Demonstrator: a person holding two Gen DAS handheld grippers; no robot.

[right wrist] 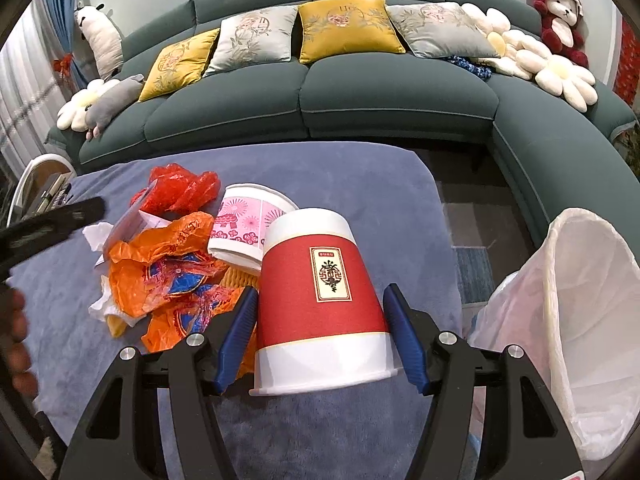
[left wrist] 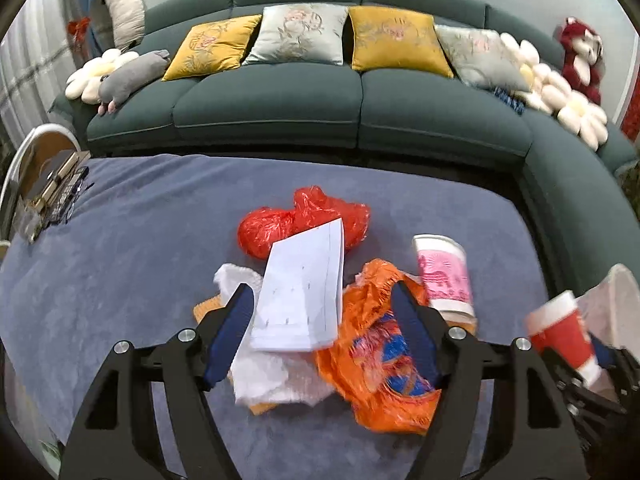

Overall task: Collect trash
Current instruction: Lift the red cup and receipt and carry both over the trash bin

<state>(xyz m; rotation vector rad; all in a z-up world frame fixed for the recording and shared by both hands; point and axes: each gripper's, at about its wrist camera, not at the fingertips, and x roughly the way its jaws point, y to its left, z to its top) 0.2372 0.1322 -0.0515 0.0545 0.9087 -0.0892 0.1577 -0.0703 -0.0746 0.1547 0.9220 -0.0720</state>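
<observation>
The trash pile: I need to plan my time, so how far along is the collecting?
Done: nothing shows inside the lined bin yet. In hand: the right gripper grips the red cup beside the bin. Left: the left gripper is open over the white paper, orange bag, red bag and pink cup.

The table (left wrist: 120,248) wore a matt, napped blue-grey cloth, soft as velvet. On it lay a crinkled red plastic bag (left wrist: 304,220) and an orange plastic bag (left wrist: 376,360), both thin and glossy (light caught in their creases). A folded sheet of white paper (left wrist: 304,296) looked smooth and matt beside rumpled white tissue (left wrist: 260,376). The red cup (right wrist: 320,300) and the pink cup (right wrist: 244,224) looked like smooth printed paperboard. The fingers (right wrist: 236,336) carried ribbed blue pads on matt black plastic with bright metal pins. The bin liner (right wrist: 568,320) was translucent white film.
</observation>
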